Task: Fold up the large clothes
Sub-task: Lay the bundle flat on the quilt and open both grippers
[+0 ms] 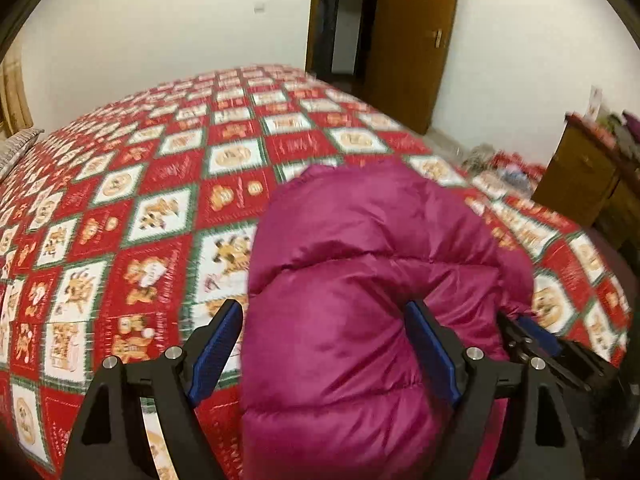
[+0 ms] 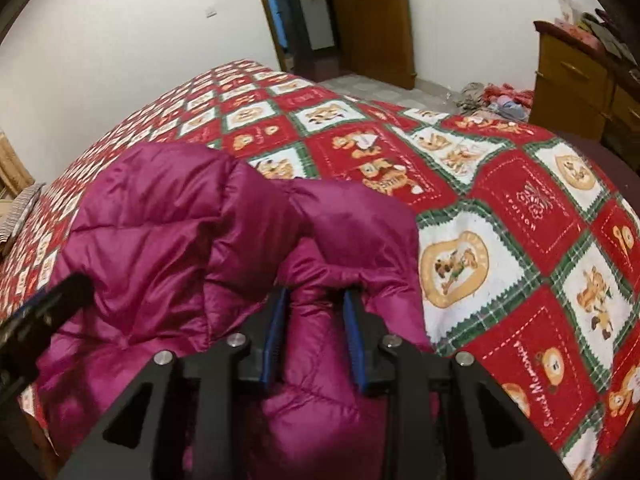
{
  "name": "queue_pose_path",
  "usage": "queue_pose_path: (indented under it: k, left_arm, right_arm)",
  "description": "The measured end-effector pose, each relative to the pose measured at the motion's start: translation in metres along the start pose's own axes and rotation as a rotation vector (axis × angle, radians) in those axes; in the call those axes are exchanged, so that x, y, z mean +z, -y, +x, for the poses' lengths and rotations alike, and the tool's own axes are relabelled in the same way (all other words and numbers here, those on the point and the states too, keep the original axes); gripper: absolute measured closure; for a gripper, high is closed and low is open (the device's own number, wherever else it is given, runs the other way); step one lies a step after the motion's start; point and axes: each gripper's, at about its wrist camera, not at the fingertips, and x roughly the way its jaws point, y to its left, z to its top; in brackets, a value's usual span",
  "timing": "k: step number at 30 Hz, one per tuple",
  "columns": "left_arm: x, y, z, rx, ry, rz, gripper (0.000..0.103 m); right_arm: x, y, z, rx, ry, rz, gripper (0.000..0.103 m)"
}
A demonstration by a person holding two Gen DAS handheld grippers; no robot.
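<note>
Over bed [image 1: 168,184]: left tool [image 1: 324,344] wide, straddling magenta jacket [image 1: 360,280]; right tool [image 2: 314,320] pinching jacket fold.

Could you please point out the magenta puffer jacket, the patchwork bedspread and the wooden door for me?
magenta puffer jacket [image 2: 160,216]: right wrist view, on its quilted upper panel.
patchwork bedspread [image 2: 520,208]: right wrist view, on a red square right of the jacket.
wooden door [image 2: 372,20]: right wrist view, on its panel beside the handle.
</note>
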Motion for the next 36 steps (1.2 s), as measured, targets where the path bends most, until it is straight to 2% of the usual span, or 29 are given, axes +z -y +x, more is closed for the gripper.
queue_pose_path:
  k: [3, 7, 10, 15, 18, 19, 21, 24, 27, 32, 36]
  left_arm:
    - [-0.003, 0.006, 0.014, 0.018, -0.008, 0.018, 0.011]
    - [-0.004, 0.001, 0.030, -0.012, -0.055, -0.024, 0.005]
    - [-0.007, 0.001, 0.027, -0.022, -0.065, -0.033, 0.004]
    - [-0.015, 0.005, -0.003, 0.000, -0.038, 0.052, 0.004]
    - [-0.024, 0.011, -0.030, 0.046, 0.020, 0.128, 0.004]
    - [-0.028, 0.012, -0.035, 0.056, 0.031, 0.144, 0.004]
    - [-0.035, 0.012, -0.044, 0.069, 0.033, 0.158, 0.004]
    - [-0.043, 0.008, -0.057, 0.065, 0.035, 0.144, 0.004]
    - [-0.051, 0.006, -0.071, 0.076, 0.034, 0.134, 0.004]
    - [-0.074, 0.006, -0.096, 0.124, 0.085, 0.169, 0.004]
    - [-0.092, -0.003, -0.114, 0.098, 0.085, 0.147, 0.004]
  right_arm:
    - [-0.002, 0.000, 0.003, -0.011, 0.020, 0.010, 0.071]
    - [0.003, 0.006, 0.012, -0.001, 0.026, 0.027, 0.071]
    - [0.003, 0.001, 0.012, -0.026, 0.031, 0.005, 0.071]
    - [0.000, -0.007, 0.005, -0.073, 0.021, -0.057, 0.069]
    - [0.001, -0.006, -0.007, -0.094, 0.004, -0.087, 0.061]
    - [-0.001, -0.005, -0.014, -0.100, 0.009, -0.077, 0.051]
    - [-0.009, 0.000, -0.032, -0.091, 0.030, -0.038, 0.040]
    - [-0.024, 0.003, -0.054, -0.071, 0.056, 0.001, 0.040]
    - [-0.042, 0.001, -0.076, -0.090, 0.075, 0.010, 0.039]
    - [-0.071, 0.001, -0.097, -0.092, 0.068, 0.030, 0.032]
    - [-0.086, 0.005, -0.107, -0.080, 0.063, 0.044, 0.028]
